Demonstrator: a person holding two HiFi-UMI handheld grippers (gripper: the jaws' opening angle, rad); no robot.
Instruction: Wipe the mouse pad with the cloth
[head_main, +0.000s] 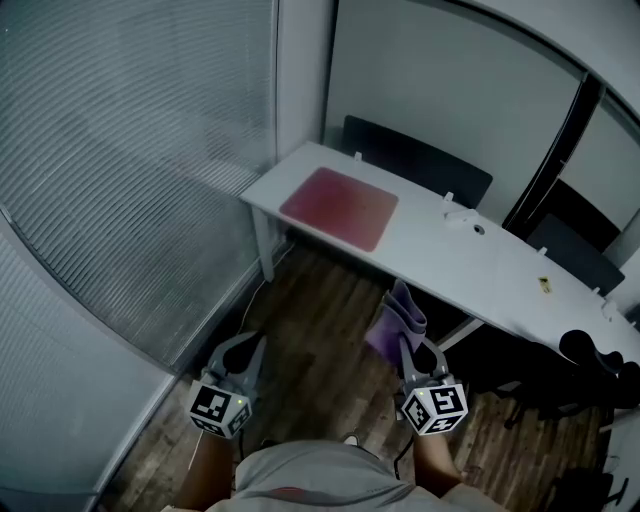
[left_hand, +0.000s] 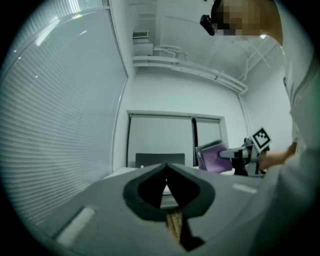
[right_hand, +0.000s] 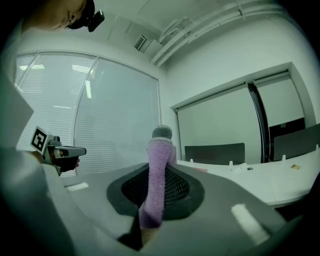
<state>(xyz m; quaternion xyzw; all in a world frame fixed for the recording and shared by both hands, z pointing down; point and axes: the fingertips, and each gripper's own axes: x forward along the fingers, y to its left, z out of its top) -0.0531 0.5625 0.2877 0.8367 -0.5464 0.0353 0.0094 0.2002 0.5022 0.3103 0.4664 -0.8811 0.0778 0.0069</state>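
A pink-red mouse pad (head_main: 339, 207) lies flat near the left end of a white desk (head_main: 470, 270). Both grippers hang over the wooden floor, well short of the desk. My right gripper (head_main: 408, 343) is shut on a folded purple cloth (head_main: 398, 323), which sticks up past the fingertips; in the right gripper view the cloth (right_hand: 156, 179) stands pinched between the jaws. My left gripper (head_main: 250, 345) is shut with nothing in it, its jaws meeting at the tips (left_hand: 166, 167). The cloth (left_hand: 217, 156) also shows in the left gripper view, off to the right.
Window blinds (head_main: 130, 150) fill the left side. Dark chairs (head_main: 415, 160) stand behind the desk. Small items (head_main: 462, 220) and a yellow object (head_main: 544, 285) lie on the desk's right part. A black chair (head_main: 600, 365) stands at the right, near the desk edge.
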